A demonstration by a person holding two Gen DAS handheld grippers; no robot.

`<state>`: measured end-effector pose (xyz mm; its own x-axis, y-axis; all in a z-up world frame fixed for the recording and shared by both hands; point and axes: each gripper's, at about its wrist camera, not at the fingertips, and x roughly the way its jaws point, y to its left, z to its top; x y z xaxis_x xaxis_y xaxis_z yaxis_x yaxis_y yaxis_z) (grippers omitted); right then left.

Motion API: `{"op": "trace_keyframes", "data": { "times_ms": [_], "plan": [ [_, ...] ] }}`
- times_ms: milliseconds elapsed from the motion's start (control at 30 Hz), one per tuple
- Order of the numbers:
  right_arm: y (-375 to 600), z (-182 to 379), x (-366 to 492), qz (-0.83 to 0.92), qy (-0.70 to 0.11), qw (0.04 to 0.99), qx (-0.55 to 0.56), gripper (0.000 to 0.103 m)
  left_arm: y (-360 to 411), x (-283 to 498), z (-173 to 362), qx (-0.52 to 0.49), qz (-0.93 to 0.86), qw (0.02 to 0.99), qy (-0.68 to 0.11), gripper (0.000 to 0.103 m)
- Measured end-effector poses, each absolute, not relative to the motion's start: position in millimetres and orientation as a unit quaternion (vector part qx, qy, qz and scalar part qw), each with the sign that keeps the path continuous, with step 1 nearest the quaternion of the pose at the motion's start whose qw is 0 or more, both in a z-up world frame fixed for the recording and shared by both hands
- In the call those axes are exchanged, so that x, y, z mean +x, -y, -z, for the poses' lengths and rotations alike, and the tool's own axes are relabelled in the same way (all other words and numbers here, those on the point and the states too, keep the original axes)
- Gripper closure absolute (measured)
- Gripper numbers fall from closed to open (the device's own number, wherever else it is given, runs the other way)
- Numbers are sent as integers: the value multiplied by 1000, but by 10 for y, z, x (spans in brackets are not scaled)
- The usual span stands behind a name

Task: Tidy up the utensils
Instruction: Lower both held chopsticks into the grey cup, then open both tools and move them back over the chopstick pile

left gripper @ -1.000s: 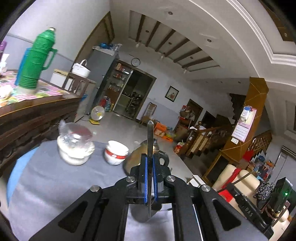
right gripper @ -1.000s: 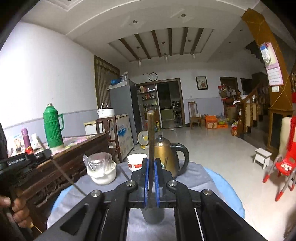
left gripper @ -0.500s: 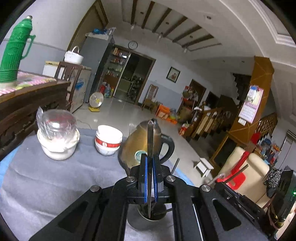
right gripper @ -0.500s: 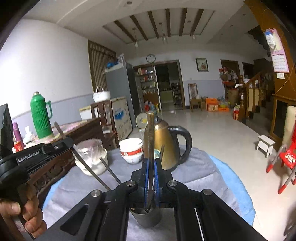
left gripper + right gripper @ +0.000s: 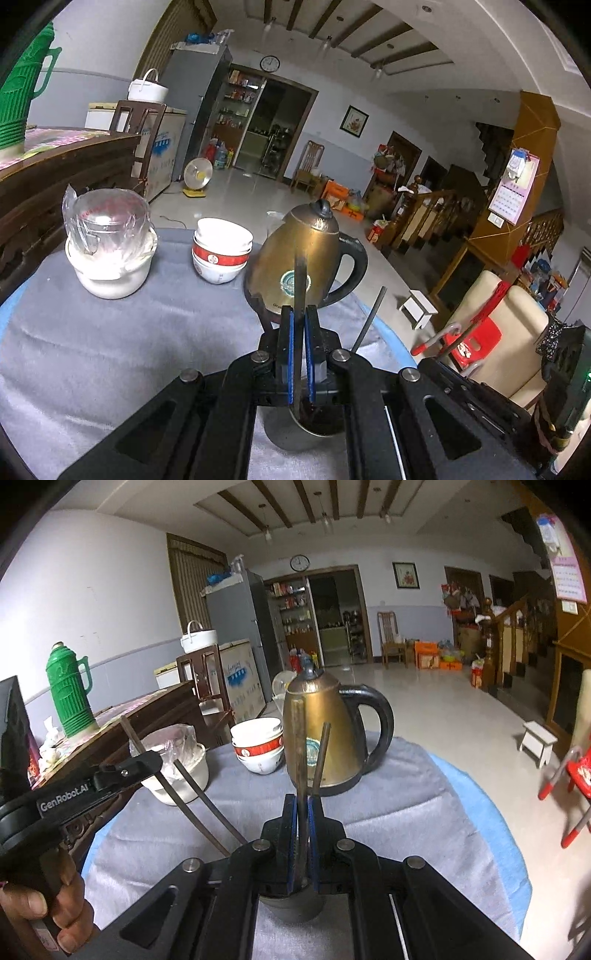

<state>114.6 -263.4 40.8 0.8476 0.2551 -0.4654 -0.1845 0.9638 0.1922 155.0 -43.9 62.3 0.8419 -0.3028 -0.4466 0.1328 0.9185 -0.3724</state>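
Observation:
In the left wrist view my left gripper (image 5: 300,314) is shut on a dark, thin utensil (image 5: 301,275). The utensil stands upright, and its lower end dips into a metal cup (image 5: 295,439) just under the jaws. A second dark stick (image 5: 369,319) leans out of the cup to the right. In the right wrist view my right gripper (image 5: 303,801) is shut on a brownish upright utensil (image 5: 297,738) above the same cup (image 5: 295,908), with another stick (image 5: 320,760) beside it. The left gripper (image 5: 147,762), held by a hand (image 5: 40,915), comes in from the left with its utensil slanting down towards the cup.
A brass kettle (image 5: 303,254) stands right behind the cup. Stacked red-and-white bowls (image 5: 221,251) and a plastic-covered white pot (image 5: 110,258) sit further left on the grey cloth (image 5: 110,350). A green flask (image 5: 70,698) stands on the wooden sideboard. The table edge (image 5: 491,812) drops off at the right.
Both grippers have moved forward and down towards the cup. The kettle and bowls now look nearer and larger. Both stay shut on their utensils.

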Motion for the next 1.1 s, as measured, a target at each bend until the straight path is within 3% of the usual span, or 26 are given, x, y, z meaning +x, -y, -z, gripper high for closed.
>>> {"op": "trace_keyframes", "data": {
  "times_ms": [33, 67, 100, 133, 200, 267, 300, 333, 500, 567, 733, 1100],
  "plan": [
    [2635, -399, 1166, -111, -257, 958, 69, 95, 436, 1544, -629, -164, 114, 945, -260, 95],
    [2634, -397, 1181, -107, -262, 957, 67, 94, 431, 1546, -638, -162, 113, 944, -266, 84],
    [2630, -401, 1182, -105, -266, 956, 64, 91, 410, 1538, -654, -165, 111, 942, -272, 63],
    [2634, -418, 1167, -102, -266, 957, 62, 88, 380, 1525, -670, -172, 110, 941, -270, 55],
    [2650, -482, 1116, -91, -257, 960, 61, 80, 278, 1407, -766, -185, 103, 946, -246, 52],
    [2691, -547, 1034, -82, -247, 963, 67, 61, 182, 1329, -836, -186, 98, 949, -235, 49],
    [2726, -588, 972, -77, -237, 966, 73, 35, 133, 1289, -862, -188, 96, 950, -230, 47],
    [2759, -636, 889, -73, -223, 969, 78, 28, 50, 1211, -903, -192, 91, 952, -222, 46],
    [2843, -774, 570, -62, -202, 973, 90, 29, -313, 895, -958, -199, 46, 958, -200, 24],
    [2836, -769, 426, -64, -199, 974, 93, 28, -467, 767, -885, -194, 24, 960, -203, 22],
    [2690, -536, 135, -87, -230, 965, 94, 29, -765, 592, -450, -181, -21, 948, -259, 20],
    [2171, 811, 130, -101, -434, 895, 34, 29, -916, 372, 760, -132, -92, 888, -430, 20]
  ]
}}
